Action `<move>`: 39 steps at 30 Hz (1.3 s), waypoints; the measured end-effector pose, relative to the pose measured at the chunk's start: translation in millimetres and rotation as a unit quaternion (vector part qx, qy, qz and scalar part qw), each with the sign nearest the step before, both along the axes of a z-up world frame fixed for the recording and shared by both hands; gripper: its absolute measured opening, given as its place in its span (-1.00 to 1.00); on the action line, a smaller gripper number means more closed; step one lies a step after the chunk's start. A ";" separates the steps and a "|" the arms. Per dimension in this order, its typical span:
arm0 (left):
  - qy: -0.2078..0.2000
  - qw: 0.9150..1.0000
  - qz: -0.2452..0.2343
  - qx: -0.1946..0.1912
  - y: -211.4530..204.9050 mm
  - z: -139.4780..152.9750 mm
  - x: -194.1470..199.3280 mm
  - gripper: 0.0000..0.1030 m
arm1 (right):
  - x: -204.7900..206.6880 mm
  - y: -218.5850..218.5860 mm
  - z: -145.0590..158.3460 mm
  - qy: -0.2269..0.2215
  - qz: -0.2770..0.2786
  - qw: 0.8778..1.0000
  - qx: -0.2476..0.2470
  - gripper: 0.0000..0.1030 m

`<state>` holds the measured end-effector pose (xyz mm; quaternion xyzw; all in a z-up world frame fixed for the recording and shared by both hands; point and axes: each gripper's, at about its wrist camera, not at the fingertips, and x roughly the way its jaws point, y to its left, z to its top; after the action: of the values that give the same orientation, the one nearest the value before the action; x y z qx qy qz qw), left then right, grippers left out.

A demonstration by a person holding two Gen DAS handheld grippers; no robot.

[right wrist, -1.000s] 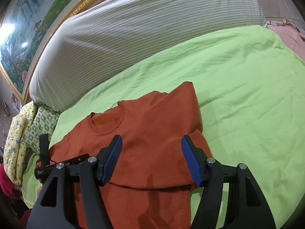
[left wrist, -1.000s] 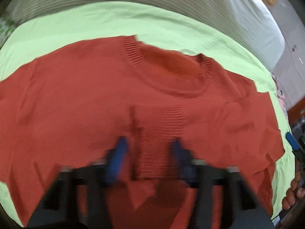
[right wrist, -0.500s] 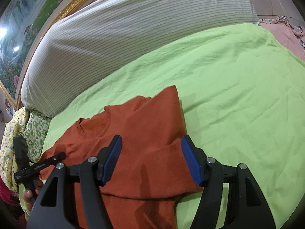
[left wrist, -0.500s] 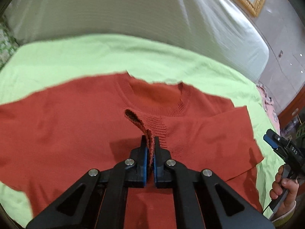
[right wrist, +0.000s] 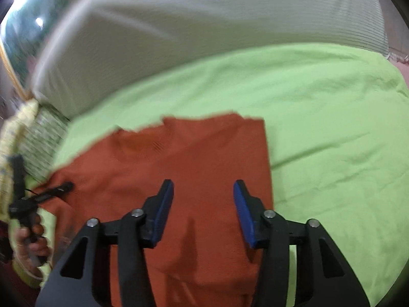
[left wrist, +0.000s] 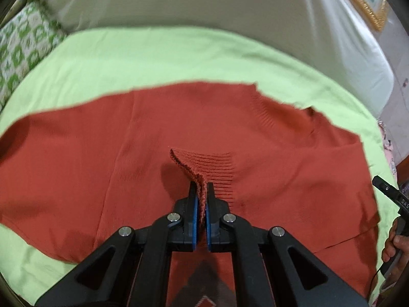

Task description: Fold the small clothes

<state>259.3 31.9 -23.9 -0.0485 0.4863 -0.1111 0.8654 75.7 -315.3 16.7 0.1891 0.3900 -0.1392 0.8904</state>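
A rust-orange knit sweater (left wrist: 143,158) lies spread on a lime-green bed sheet (left wrist: 153,58), neck opening (left wrist: 288,120) toward the far right. My left gripper (left wrist: 201,192) is shut on the ribbed sleeve cuff (left wrist: 204,163) and holds it lifted above the sweater's body. In the right wrist view the sweater (right wrist: 204,158) shows with its right side folded in to a straight edge. My right gripper (right wrist: 203,192) is open and empty, hovering over the sweater's right part. The left gripper also shows at the left edge of the right wrist view (right wrist: 51,192).
A white striped bolster (right wrist: 204,38) runs along the back of the bed. Patterned green pillows (left wrist: 23,43) lie at the far left. A gold picture frame (left wrist: 363,2) hangs on the wall. The green sheet (right wrist: 332,153) extends right of the sweater.
My left gripper closed on the sleeve cuff, lifted it, and carried it leftward across the sweater. My right gripper stayed open and drifted over the sweater's right side.
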 end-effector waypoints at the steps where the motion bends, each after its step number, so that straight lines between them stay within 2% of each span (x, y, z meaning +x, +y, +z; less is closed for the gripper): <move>1: 0.007 1.000 0.003 0.001 1.5 -7.6 0.0 -0.95 | 4.2 -1.9 -8.5 0.015 0.000 1.000 0.001 -0.12; 3: 0.013 1.000 0.007 0.002 4.2 -16.2 -0.5 -0.95 | 9.0 -7.3 -23.6 0.053 -0.012 0.998 -0.015 -0.23; 4: 0.012 1.000 0.008 0.001 5.2 -18.3 -1.5 -0.95 | 8.8 -10.7 -29.6 0.063 -0.020 0.998 -0.020 -0.38; 5: 0.009 1.000 0.009 0.001 6.9 -17.8 -3.6 -0.95 | 5.1 -16.1 -33.7 0.061 -0.029 0.998 -0.012 -0.48; 7: 0.005 1.000 0.012 0.002 11.0 -15.4 -7.0 -0.95 | -5.6 -21.4 -26.9 0.030 -0.035 0.999 0.015 -0.48; 9: 0.006 1.000 0.018 -0.003 16.9 -13.7 -8.5 -0.95 | -13.2 -22.5 -16.8 0.017 -0.049 0.999 -0.003 -0.35; 11: 0.004 1.000 0.021 -0.008 22.2 -10.9 -11.9 -0.95 | -13.9 -25.6 -13.0 0.018 -0.057 0.998 -0.020 -0.06; 14: 0.015 1.000 0.013 -0.005 17.3 -12.8 -13.1 -0.94 | -6.8 -28.1 -22.1 0.045 -0.058 0.997 -0.018 0.00; 15: 0.019 1.000 0.012 -0.006 17.3 -12.3 -13.7 -0.87 | -3.0 -28.2 -28.6 0.057 -0.054 0.997 -0.011 0.00; 17: 0.027 0.999 0.007 -0.023 16.1 -11.9 -11.7 -0.45 | -0.3 -24.7 -34.2 0.059 -0.043 0.997 -0.005 0.01; 18: 0.034 0.999 0.004 -0.039 15.7 -11.6 -10.4 -0.04 | 0.4 -22.4 -34.6 0.059 -0.039 0.997 -0.009 0.02; 19: 0.038 0.998 0.002 -0.050 14.7 -11.3 -9.3 0.27 | -0.8 -20.8 -34.0 0.057 -0.037 0.998 -0.012 0.02; 20: 0.044 0.998 0.002 -0.054 11.5 -11.7 -6.9 0.35 | -1.9 -20.9 -34.0 0.056 -0.035 0.998 -0.010 0.02; 21: 0.048 0.998 0.007 -0.040 6.0 -12.8 -3.8 0.31 | -2.1 -21.8 -34.1 0.055 -0.035 0.998 -0.009 0.02; 23: 0.042 0.999 0.008 -0.005 -5.8 -14.5 -0.2 0.02 | -0.6 -22.4 -33.8 0.055 -0.036 0.998 -0.007 0.02; 25: 0.038 0.999 0.001 0.015 -13.9 -15.4 2.0 -0.68 | -0.6 -24.1 -35.2 0.057 -0.037 0.998 -0.005 0.00; 27: 0.034 0.999 0.004 0.006 -12.8 -11.0 1.8 -0.97 | 2.9 -20.9 -33.8 0.060 -0.038 0.997 -0.009 -0.10; 29: 0.020 1.000 0.005 -0.015 -6.0 1.0 -4.6 -0.97 | 6.7 -18.2 -32.4 0.065 -0.035 0.997 -0.017 -0.56; 30: 0.003 1.000 0.005 -0.027 -0.4 13.6 -12.8 -0.98 | 8.1 -16.3 -28.6 0.060 -0.034 0.997 -0.020 -0.66; 31: -0.011 0.999 0.004 -0.030 4.6 22.9 -19.1 -0.98 | 5.0 -15.3 -23.0 0.053 -0.033 0.998 -0.026 -0.72; 32: -0.024 0.999 0.004 -0.027 8.7 30.8 -25.8 -0.98 | 2.3 -12.5 -14.7 0.043 -0.034 0.998 -0.039 -0.86; 35: -0.027 0.999 0.016 -0.007 18.8 30.8 -32.6 -0.98 | 0.7 -6.2 -1.0 0.027 -0.031 0.997 -0.062 -0.87; 39: 0.012 0.999 0.031 0.008 28.6 -4.2 -24.7 -0.96 | 16.4 -0.2 -23.8 0.065 -0.021 0.995 -0.073 -0.87</move>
<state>234.6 60.5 -28.1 -0.0573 0.4955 -0.0798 0.8630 92.1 -315.5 -7.1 0.1220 0.4315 -0.1982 0.8716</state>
